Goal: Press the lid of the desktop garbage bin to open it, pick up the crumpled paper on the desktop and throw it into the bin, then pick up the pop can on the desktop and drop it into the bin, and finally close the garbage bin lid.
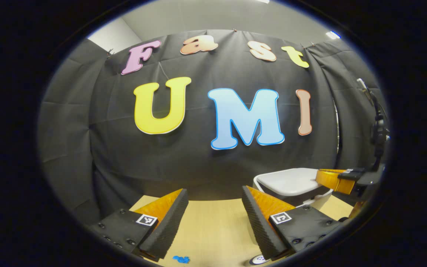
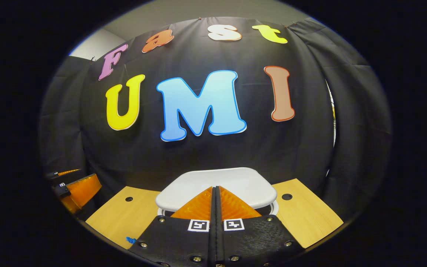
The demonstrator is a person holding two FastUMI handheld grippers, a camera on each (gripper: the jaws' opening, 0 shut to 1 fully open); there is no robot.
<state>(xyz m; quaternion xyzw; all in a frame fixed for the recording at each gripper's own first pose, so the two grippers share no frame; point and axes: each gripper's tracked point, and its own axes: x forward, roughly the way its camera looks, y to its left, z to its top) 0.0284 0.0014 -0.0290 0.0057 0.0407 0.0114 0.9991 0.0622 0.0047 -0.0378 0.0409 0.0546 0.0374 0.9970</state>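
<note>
The left gripper (image 1: 213,207) is showing two wedge-shaped fingers (image 1: 169,222) faced with ribbed pads, each mounted on a flat black plate. Every plate is carrying a small square black-and-white marker (image 1: 146,220) and several round screws (image 1: 297,240) along its edge. The right gripper (image 2: 215,202) is displaying the same build: two ridged wedges on textured black plates, a pair of square markers (image 2: 198,225) sitting side by side, and shiny screws (image 2: 197,258) lining the lower edge. In the left gripper view, the right gripper is appearing at the right edge with a dark housing behind it.
</note>
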